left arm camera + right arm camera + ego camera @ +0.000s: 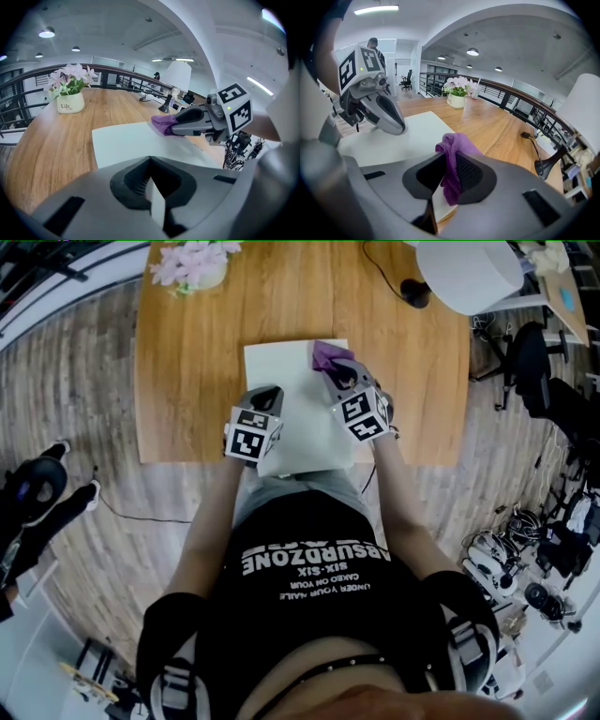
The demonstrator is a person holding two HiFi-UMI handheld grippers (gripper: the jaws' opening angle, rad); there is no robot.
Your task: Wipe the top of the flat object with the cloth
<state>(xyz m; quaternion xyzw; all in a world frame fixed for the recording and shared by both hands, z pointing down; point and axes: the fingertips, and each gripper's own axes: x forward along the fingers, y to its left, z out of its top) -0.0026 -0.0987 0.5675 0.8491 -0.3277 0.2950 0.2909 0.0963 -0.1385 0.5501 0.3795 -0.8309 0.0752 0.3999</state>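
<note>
**Wiping under way at the far right corner**

You are holding the purple cloth point(452, 157) pinched in your right hand-held gripper point(335, 379). Its jaws are closing on a fold, and the rest of the cloth is bunching out ahead of them. You are pressing that cloth onto the white flat object point(281, 381), which is lying on the wooden counter point(187, 371) right in front of you. The cloth is sitting near the object's far right corner.

Your left hand-held gripper point(267, 395) is carrying nothing and its jaws are drawn together. Its tip is resting on or just above the near left part of the object, apparently steadying it.

The wiping looks begun rather than finished. The cloth is touching the top, but the surface is showing no marks or streaks, so nothing is telling you which parts are already covered. By my reading, the middle and the left side are waiting for a pass.
</note>
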